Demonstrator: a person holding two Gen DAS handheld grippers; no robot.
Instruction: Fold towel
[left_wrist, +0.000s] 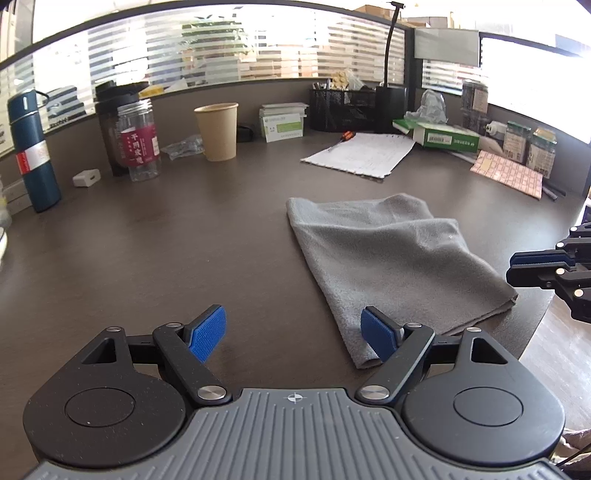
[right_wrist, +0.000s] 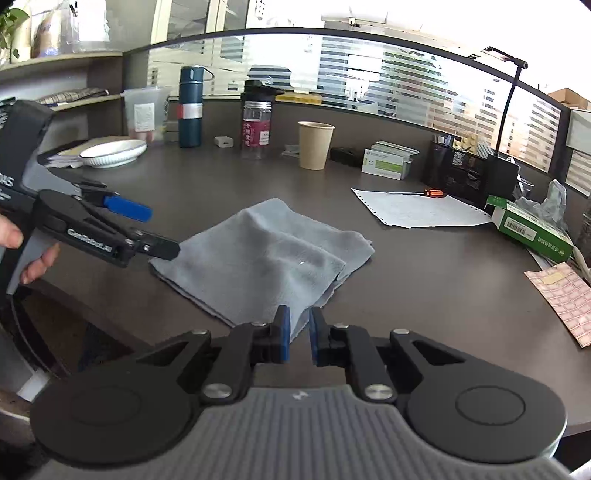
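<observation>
Blue pads of the left gripper stand wide apart, low over the dark desk, nothing between them; the right-hand pad sits just over the near corner of the grey towel, contact not clear. Right gripper nearly closed, a narrow gap showing between its pads, with the towel's near edge lying just beyond the tips; from this angle no cloth is seen pinched, so it holds nothing that can be made out. Towel lies folded over on the desk near the front edge, upper layer rumpled, one corner close to the rim. Right wrist view also catches the left gripper from the side, carried by a hand at the left margin, one finger just beside the towel's left corner. Behind the towel: paper cup, blue flask, clear jar with red label, white sheet, green tissue box.
</observation>
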